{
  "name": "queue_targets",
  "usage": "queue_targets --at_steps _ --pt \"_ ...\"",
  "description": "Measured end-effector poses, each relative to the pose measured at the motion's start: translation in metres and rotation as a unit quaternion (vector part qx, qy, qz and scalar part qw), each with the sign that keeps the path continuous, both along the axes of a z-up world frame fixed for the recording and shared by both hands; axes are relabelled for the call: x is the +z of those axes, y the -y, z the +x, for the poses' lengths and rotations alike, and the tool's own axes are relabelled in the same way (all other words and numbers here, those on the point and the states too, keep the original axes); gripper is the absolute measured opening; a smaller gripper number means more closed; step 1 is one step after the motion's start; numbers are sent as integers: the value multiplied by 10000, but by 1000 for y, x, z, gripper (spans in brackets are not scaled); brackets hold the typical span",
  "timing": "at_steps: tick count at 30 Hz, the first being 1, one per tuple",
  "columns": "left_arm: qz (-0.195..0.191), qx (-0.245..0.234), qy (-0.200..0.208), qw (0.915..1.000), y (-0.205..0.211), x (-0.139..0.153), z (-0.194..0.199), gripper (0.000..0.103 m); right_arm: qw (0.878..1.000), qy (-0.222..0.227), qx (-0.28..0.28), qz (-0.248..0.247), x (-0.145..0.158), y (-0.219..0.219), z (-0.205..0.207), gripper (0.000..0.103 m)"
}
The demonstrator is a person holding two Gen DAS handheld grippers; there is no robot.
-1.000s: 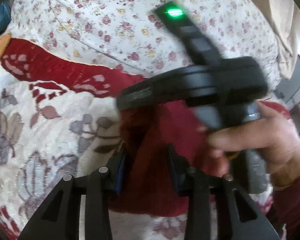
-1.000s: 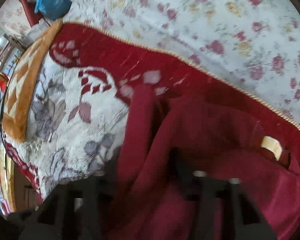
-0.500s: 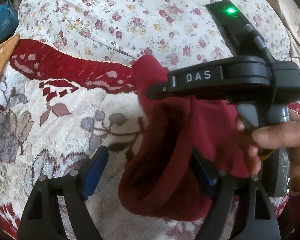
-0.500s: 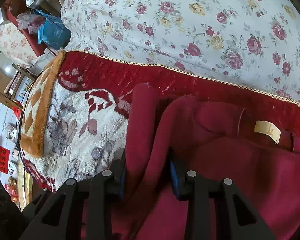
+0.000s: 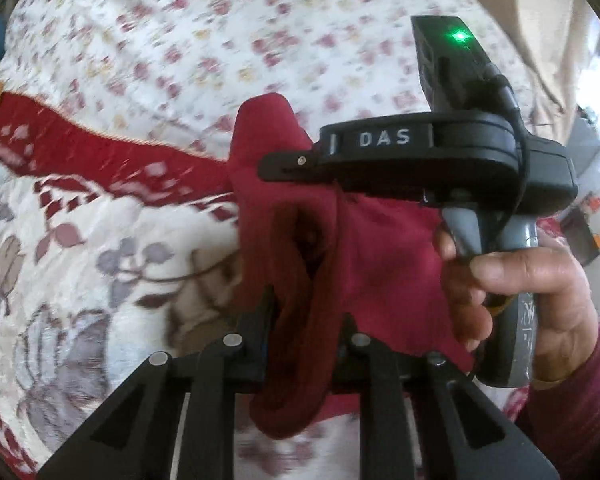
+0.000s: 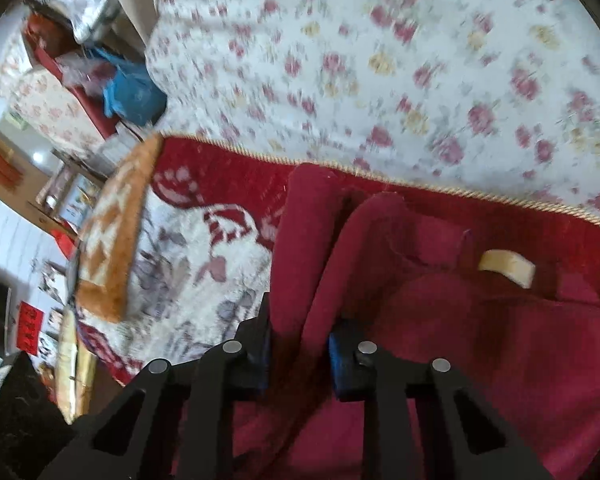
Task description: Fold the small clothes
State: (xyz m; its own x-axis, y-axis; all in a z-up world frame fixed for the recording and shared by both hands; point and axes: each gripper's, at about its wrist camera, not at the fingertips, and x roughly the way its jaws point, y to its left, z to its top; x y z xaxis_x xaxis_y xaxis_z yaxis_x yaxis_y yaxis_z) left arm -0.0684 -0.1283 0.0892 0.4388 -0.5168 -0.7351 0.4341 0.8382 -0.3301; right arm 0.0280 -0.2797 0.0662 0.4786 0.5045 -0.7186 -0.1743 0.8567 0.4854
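Observation:
A dark red garment [image 5: 380,264] lies bunched on the bed, and a tan neck label [image 6: 506,268] shows in the right wrist view. My left gripper [image 5: 306,332] has its jaws closing, pads pressed on a thick rolled fold of the red cloth that hangs below them. My right gripper [image 6: 300,348] is also closing, its blue pads [image 6: 336,354] pinching a narrow upright fold of the same garment [image 6: 500,360]. In the left wrist view a hand [image 5: 540,280] holds the right tool's black body [image 5: 420,152] just above and beyond the cloth.
A plush floral blanket [image 5: 80,240] with a red border lies under the garment, and a white rose-print sheet [image 5: 220,40] is beyond it. The blanket's orange-trimmed edge [image 6: 112,240] drops off at the left. A blue bag [image 6: 132,92] and room clutter sit past the bed.
My left jaws spread wide around the red fold, then closed on it. The right jaws narrowed on their fold. Both grippers rose, and the cloth lifted with them.

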Motion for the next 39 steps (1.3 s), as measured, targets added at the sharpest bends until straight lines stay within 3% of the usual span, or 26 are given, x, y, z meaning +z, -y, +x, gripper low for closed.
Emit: queue_targets --at_steps 6,10,15,19,21,24,26,29,31,35,36,37,39 --pt "25 -509 186 9985 59 24 -23 18 9992 221 -318 -95 32 63 -41 23" --pt "110 -850 125 9962 109 21 -35 18 9977 193 -643 -113 30 116 -69 22" --pt "309 -1196 -105 9923 171 -5 -48 18 9932 -37 -1161 -20 1 182 -97 20" --pt "536 -1340 -324 9890 203 -32 -50 22 9855 -503 -1621 -54 -43 212 -96 20" --pt "553 -1402 -285 9882 202 -31 -52 31 9836 -542 -1710 162 -51 218 -96 22" --pt "322 -1669 -324 9849 181 -16 -58 68 9812 -404 -1856 353 -37 223 -111 37" --pt "249 -1622 -41 9864 155 -1 -66 72 9828 -207 -1811 310 -23 219 -126 54" --pt "609 -1260 529 9887 119 10 -66 73 9849 68 -1704 301 -3 204 -155 72" --pt "819 -851 659 9908 103 5 -57 73 9865 124 -1608 295 1 194 -167 73" --pt "704 -459 314 9960 90 -17 -40 73 9866 -30 -1625 171 -15 171 -179 72" --pt "755 -387 269 9960 89 -25 -37 73 9869 -61 -1596 217 -20 167 -180 68" --pt "804 -366 252 9958 89 -24 -46 73 9870 -73 -1590 240 -23 165 -182 54" --pt "902 -437 219 9947 92 -30 -45 73 9861 -36 -1649 184 -24 157 -188 51"
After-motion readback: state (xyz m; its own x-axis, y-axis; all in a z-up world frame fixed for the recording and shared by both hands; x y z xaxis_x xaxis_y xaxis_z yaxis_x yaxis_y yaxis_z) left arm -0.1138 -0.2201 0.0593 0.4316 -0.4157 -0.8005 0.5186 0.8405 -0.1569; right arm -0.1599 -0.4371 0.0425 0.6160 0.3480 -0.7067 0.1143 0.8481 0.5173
